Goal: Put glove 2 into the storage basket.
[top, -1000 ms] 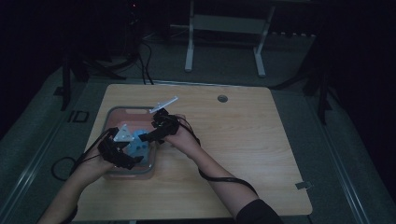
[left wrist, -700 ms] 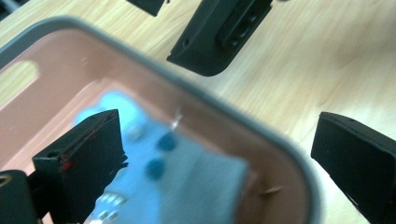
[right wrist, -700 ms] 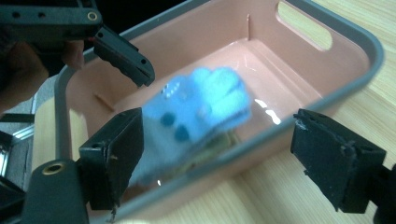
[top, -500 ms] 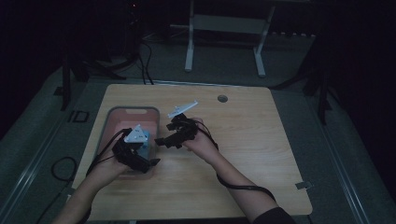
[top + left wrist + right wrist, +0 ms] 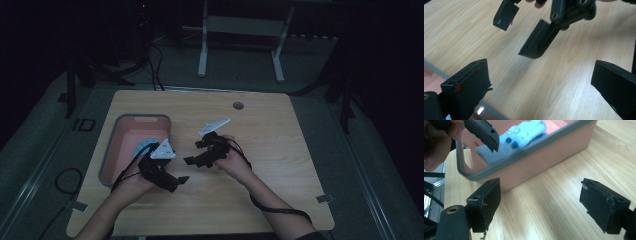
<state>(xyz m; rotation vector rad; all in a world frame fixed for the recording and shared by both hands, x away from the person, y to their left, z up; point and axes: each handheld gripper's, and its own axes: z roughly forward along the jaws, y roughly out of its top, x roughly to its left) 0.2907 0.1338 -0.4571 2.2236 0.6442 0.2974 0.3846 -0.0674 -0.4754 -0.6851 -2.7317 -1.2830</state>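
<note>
Wooden tabletop [image 5: 280,150] | blue plush toy [image 5: 524,135] in pink grey-rimmed bin [image 5: 111,165], nearer left gripper [image 5: 167,180] | left gripper and right gripper [image 5: 197,155] both spread, empty

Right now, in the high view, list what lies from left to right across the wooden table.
Pink plastic bin with grey rim → left hand-held gripper → right hand-held gripper → small round grey grommet hole.
</note>
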